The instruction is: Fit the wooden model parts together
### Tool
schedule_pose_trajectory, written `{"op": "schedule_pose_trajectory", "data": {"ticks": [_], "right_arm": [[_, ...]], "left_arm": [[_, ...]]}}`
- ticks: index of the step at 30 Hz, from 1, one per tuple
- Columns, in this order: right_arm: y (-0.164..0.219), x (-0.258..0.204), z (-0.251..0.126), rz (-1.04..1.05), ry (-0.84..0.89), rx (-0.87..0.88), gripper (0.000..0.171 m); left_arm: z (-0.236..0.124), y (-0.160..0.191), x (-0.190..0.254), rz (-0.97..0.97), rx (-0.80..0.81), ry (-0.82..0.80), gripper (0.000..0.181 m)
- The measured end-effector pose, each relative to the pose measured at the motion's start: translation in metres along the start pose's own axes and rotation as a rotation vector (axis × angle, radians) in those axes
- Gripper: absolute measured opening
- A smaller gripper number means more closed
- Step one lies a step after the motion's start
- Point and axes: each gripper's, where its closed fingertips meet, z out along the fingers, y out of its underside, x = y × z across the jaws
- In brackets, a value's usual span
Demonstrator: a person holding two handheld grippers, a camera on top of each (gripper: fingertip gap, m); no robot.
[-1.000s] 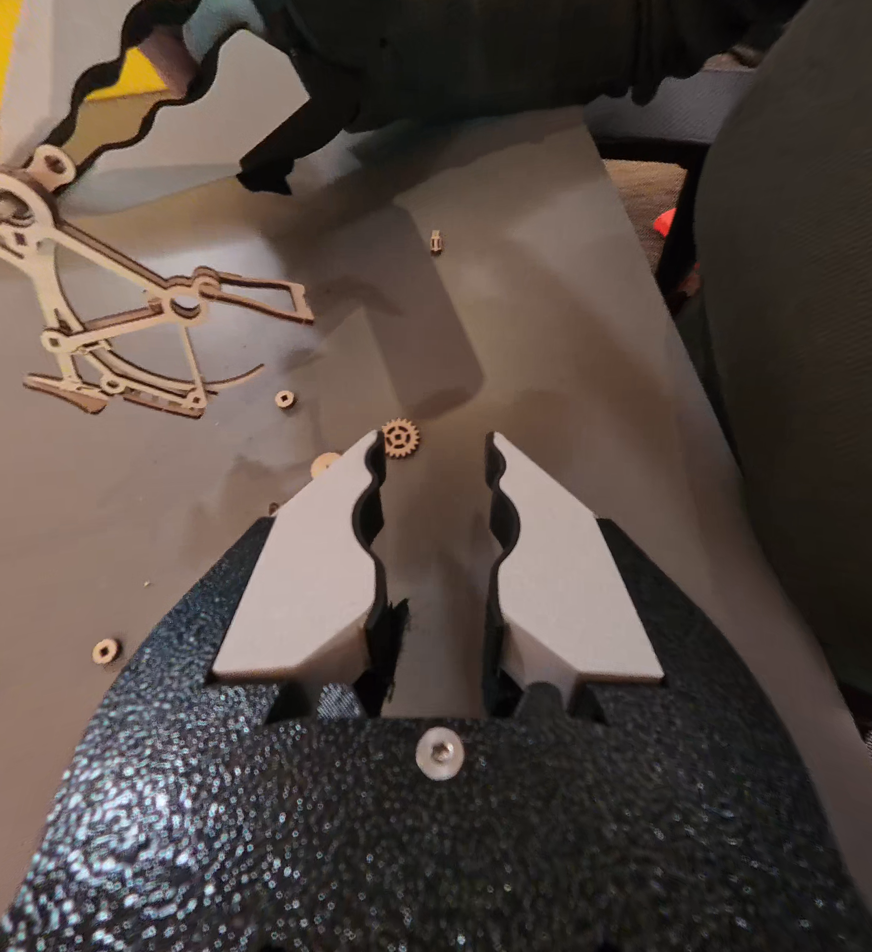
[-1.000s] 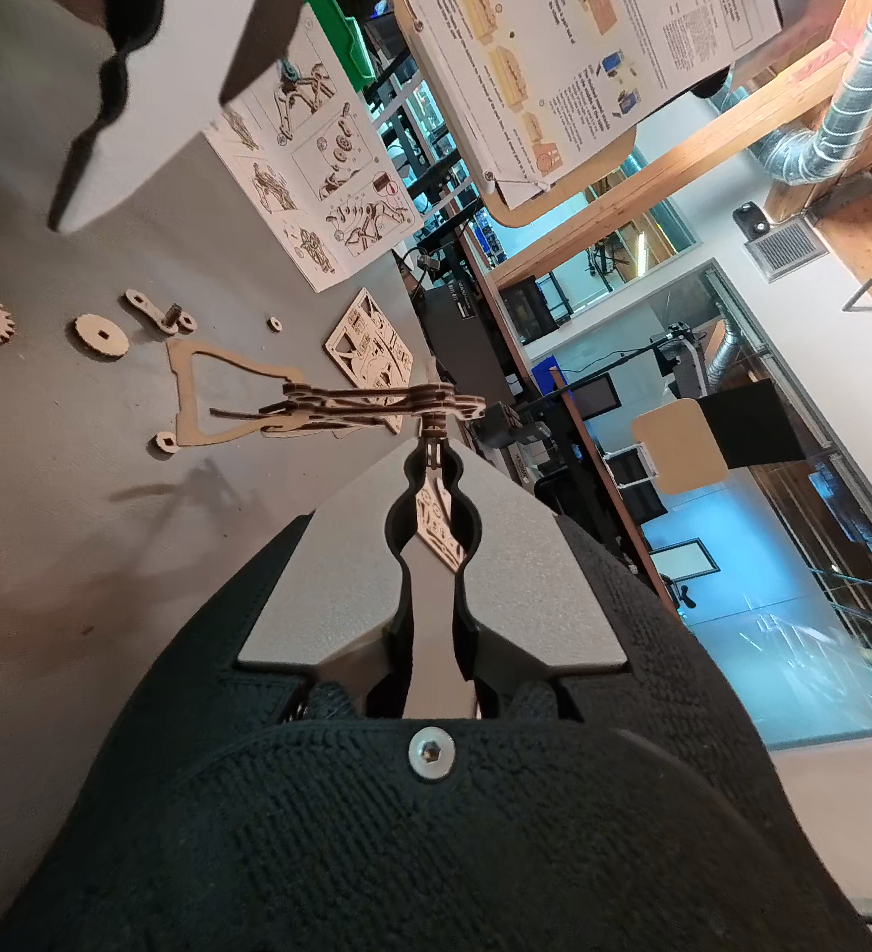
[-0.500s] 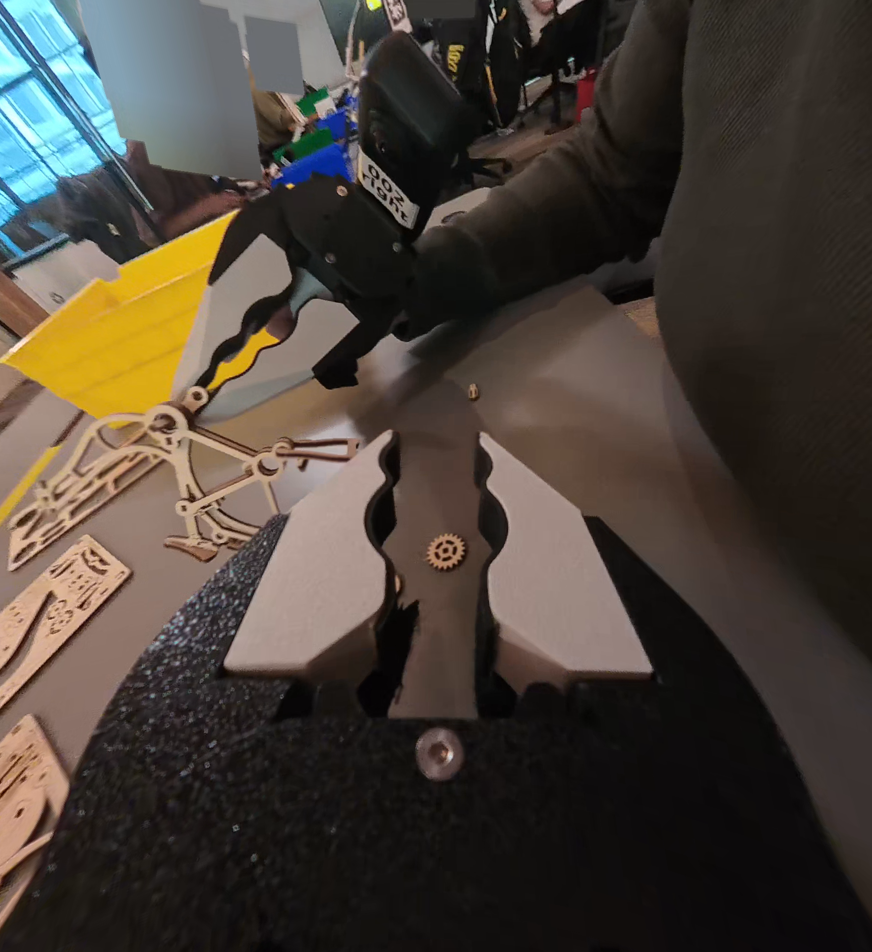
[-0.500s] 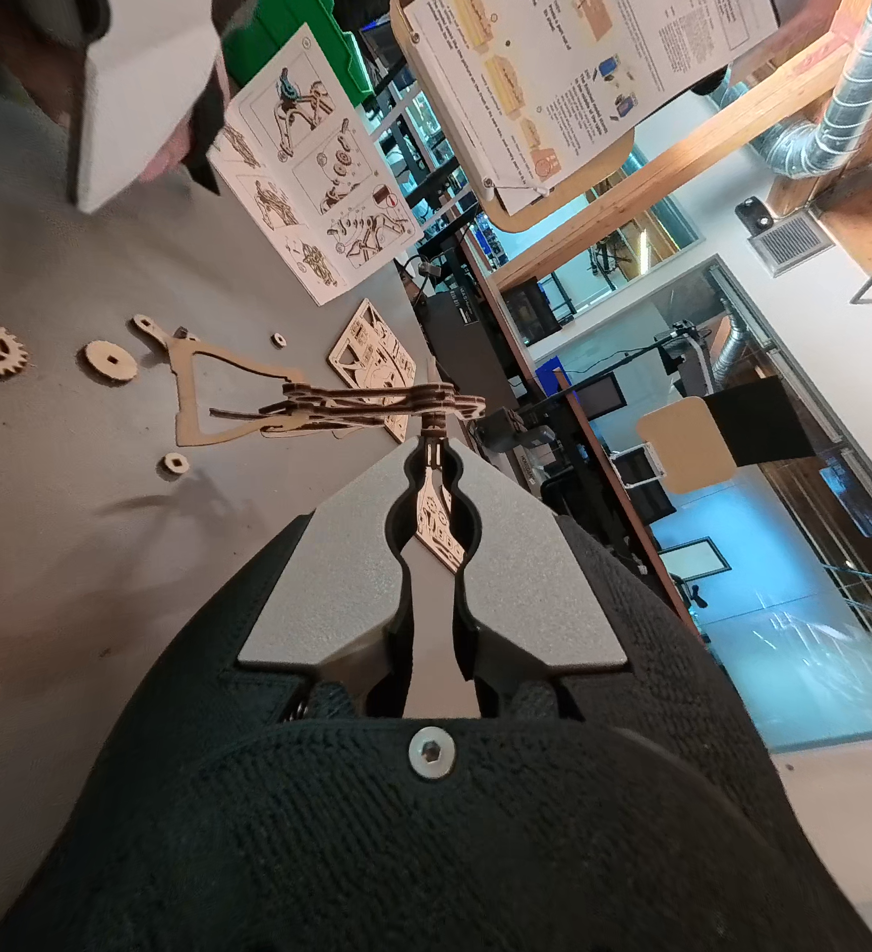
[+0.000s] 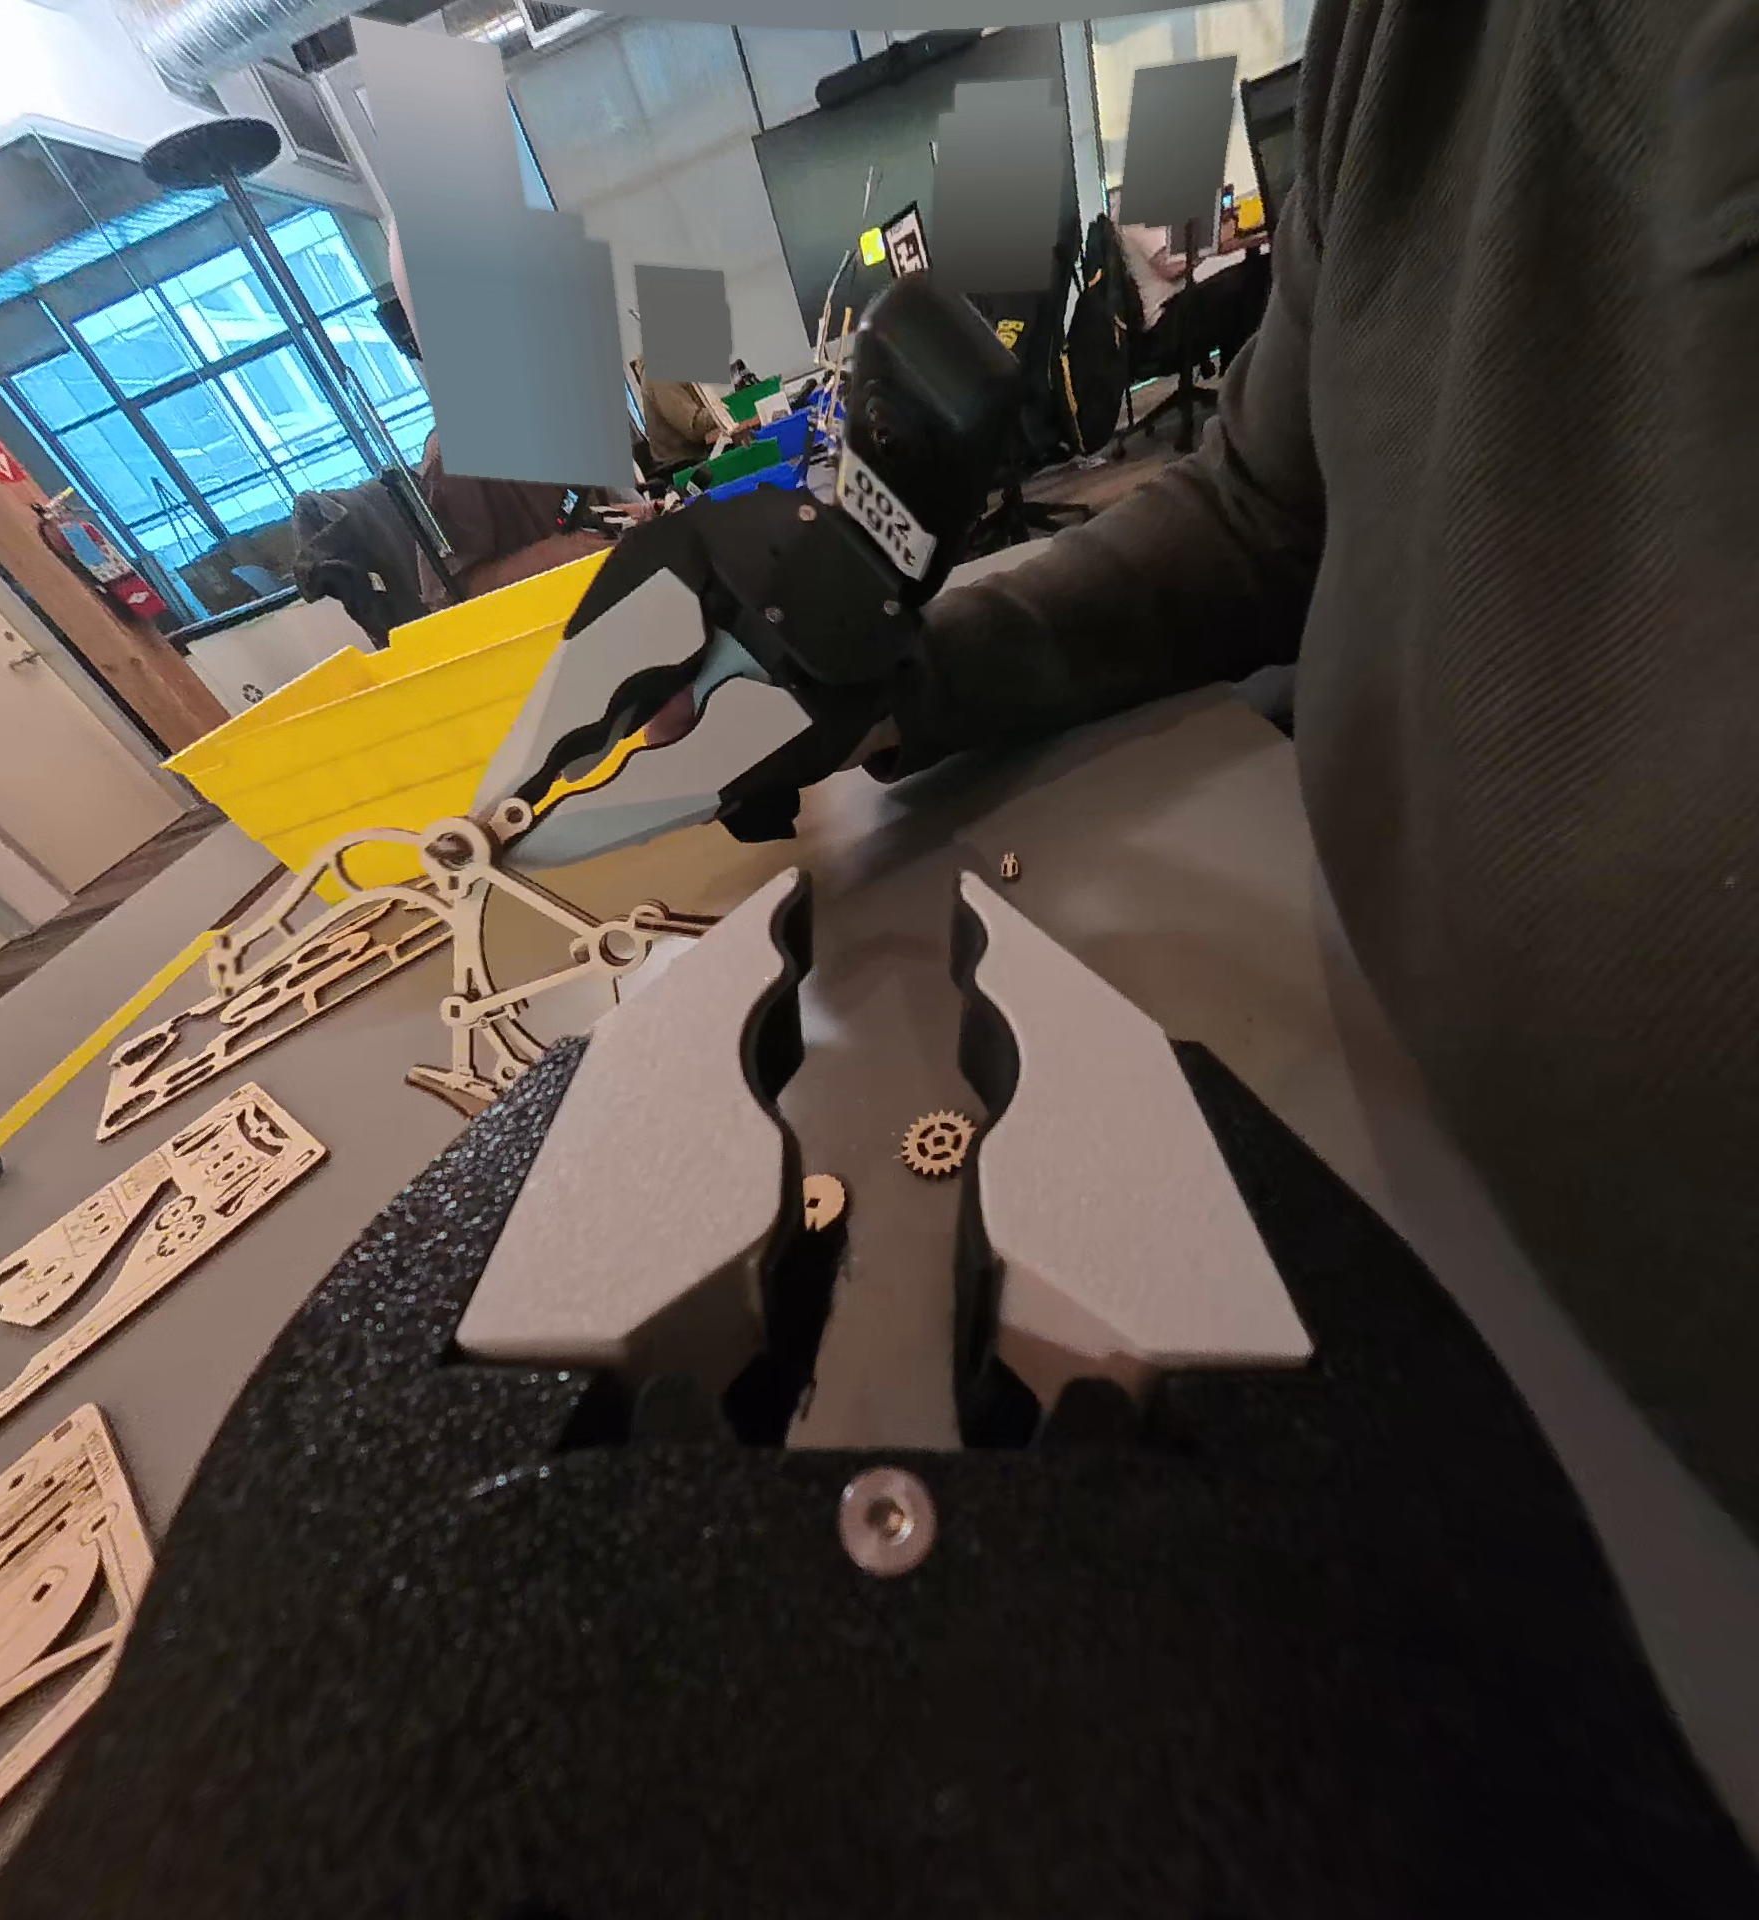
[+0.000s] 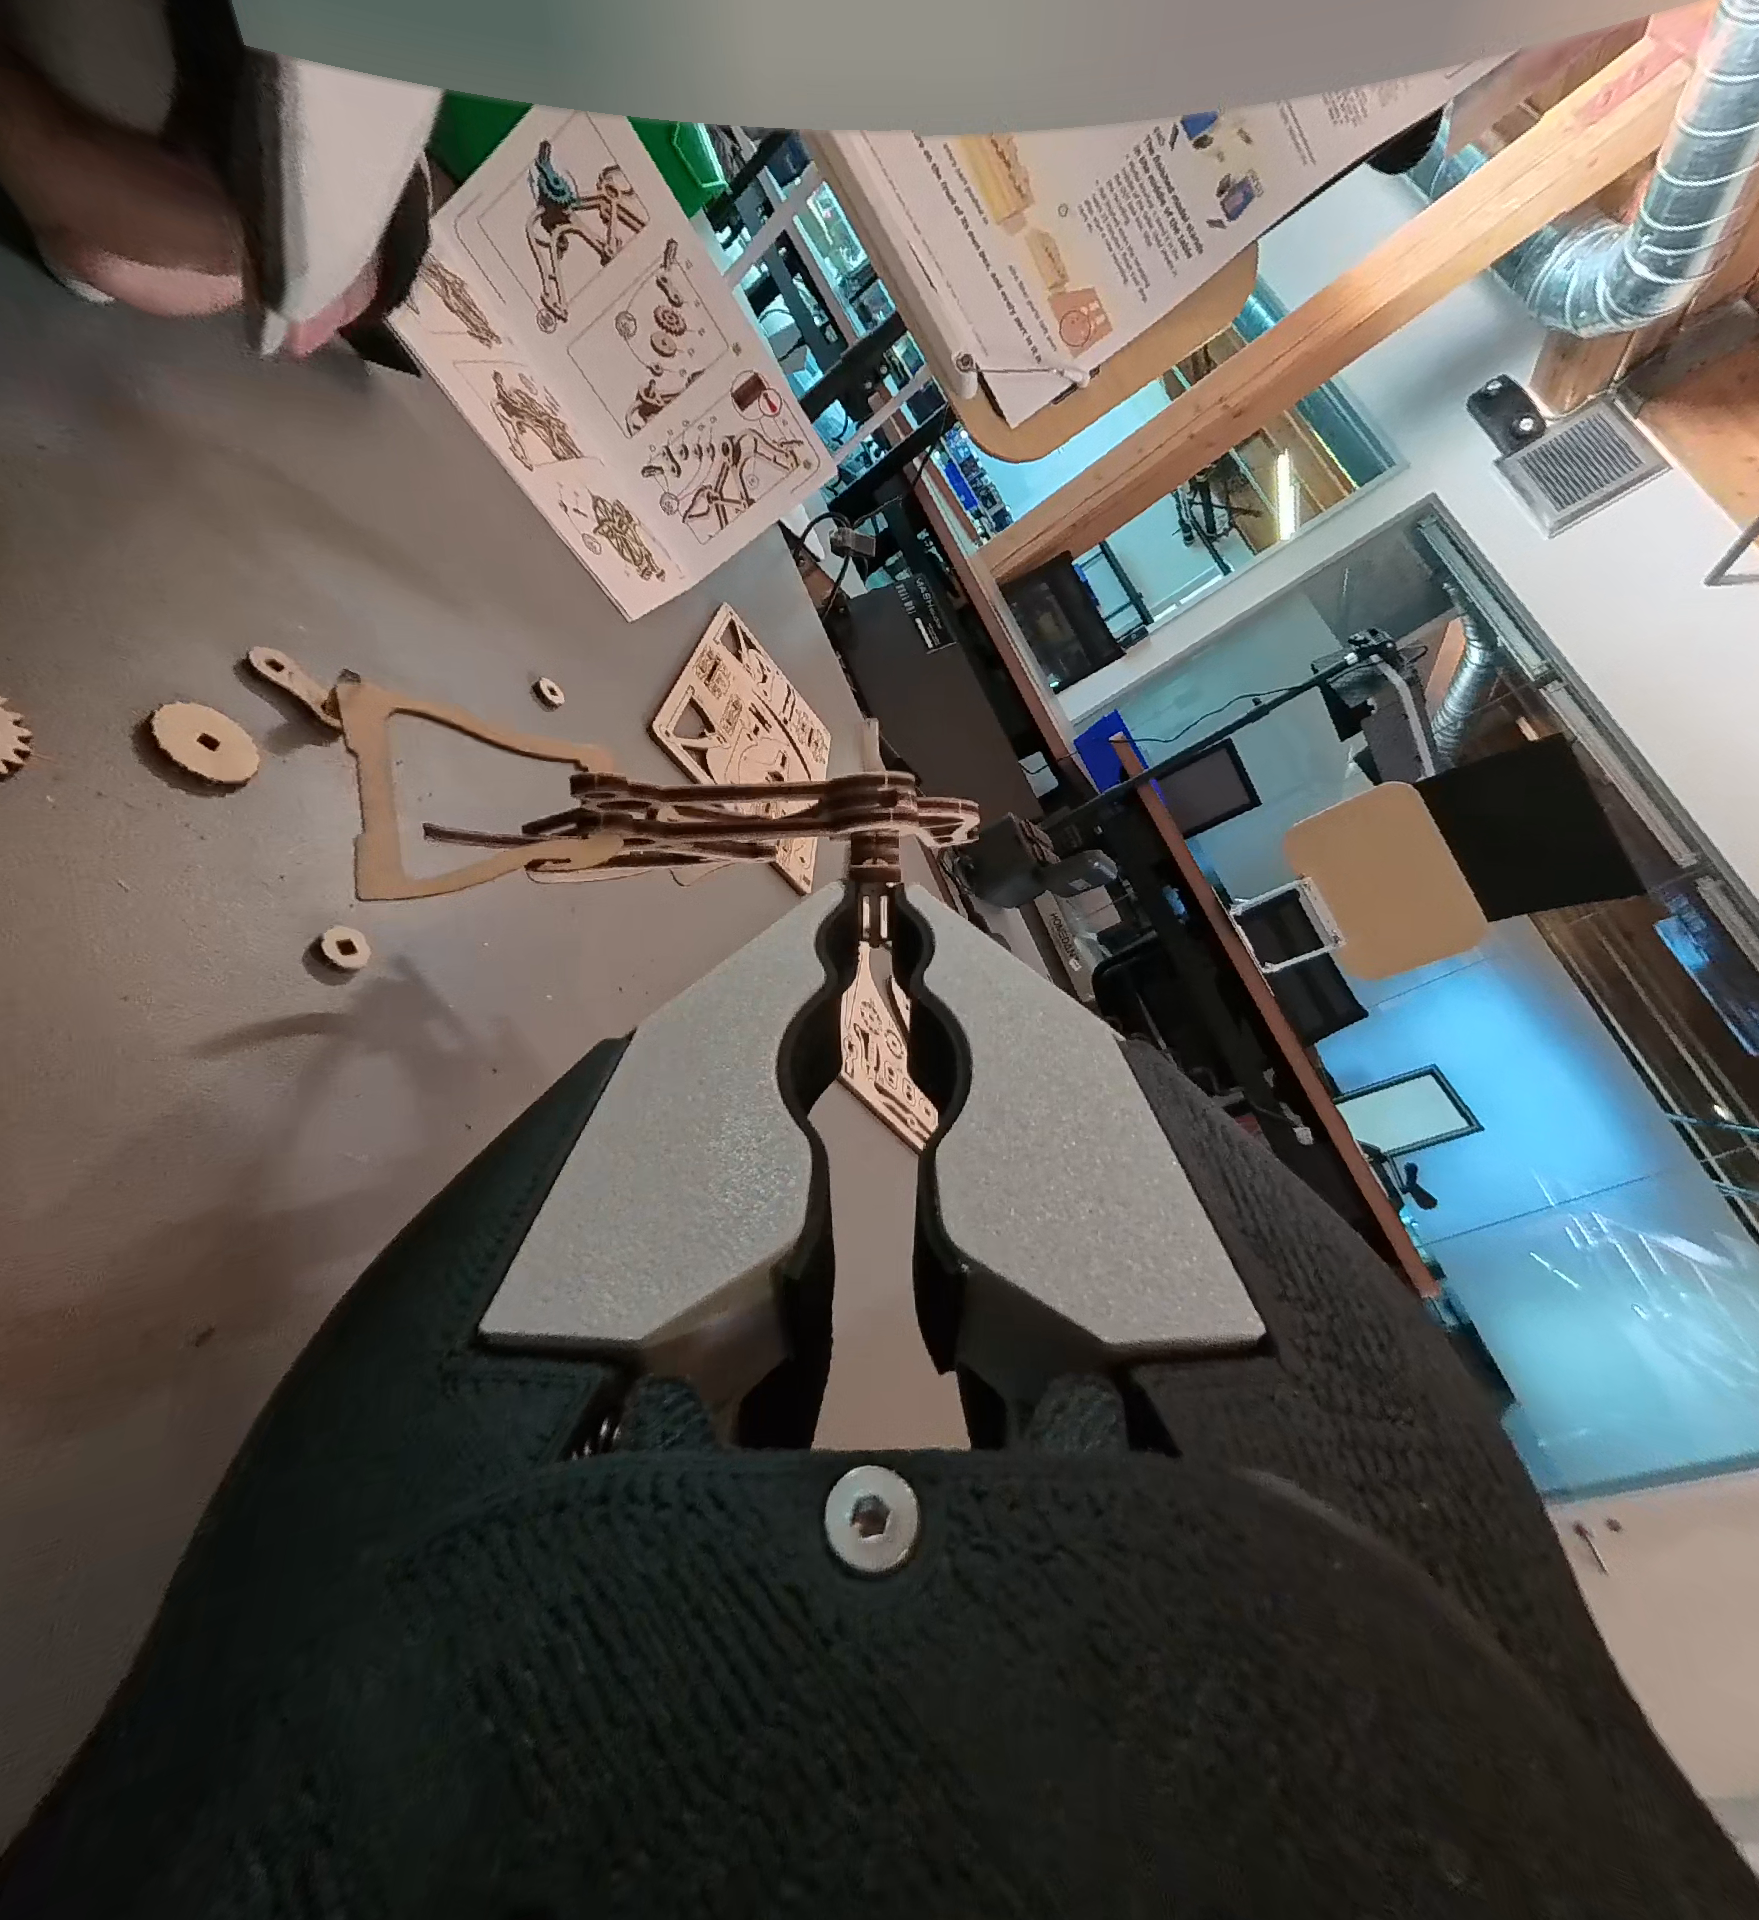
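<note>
Grey table (image 5: 1145,935), workshop background: assembly partly complete.
Right gripper (image 6: 873,894) is clamped on the wooden model frame (image 5: 501,966), held mid-table. Left gripper (image 5: 880,914) hangs empty, jaws parted, above a loose small gear (image 5: 937,1143); gears and uncut sheets near the left edge remain unfitted.

Left gripper (image 5: 880,904) has lifted, its jaws spread over the gear (image 5: 938,1144).

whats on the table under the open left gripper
Under the left gripper: a small wooden gear and a wooden disc, partly covered by its left finger. Anything beneath the gripper body is hidden.
</note>
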Motion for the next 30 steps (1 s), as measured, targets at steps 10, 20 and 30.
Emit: {"op": "schedule_pose_trajectory", "data": {"ticks": [10,20,30], "right_arm": [[0.001,0.002,0.000,0.015,0.010,0.005,0.004],[-0.001,0.002,0.000,0.008,0.012,0.008,0.003],[-0.002,0.001,0.000,-0.009,0.012,0.010,0.003]], "left_arm": [[-0.003,-0.003,-0.007,-0.049,0.026,-0.020,0.021],[-0.003,-0.002,-0.010,-0.068,0.022,-0.031,0.018],[-0.005,-0.004,-0.018,-0.089,0.039,-0.068,0.017]]}}
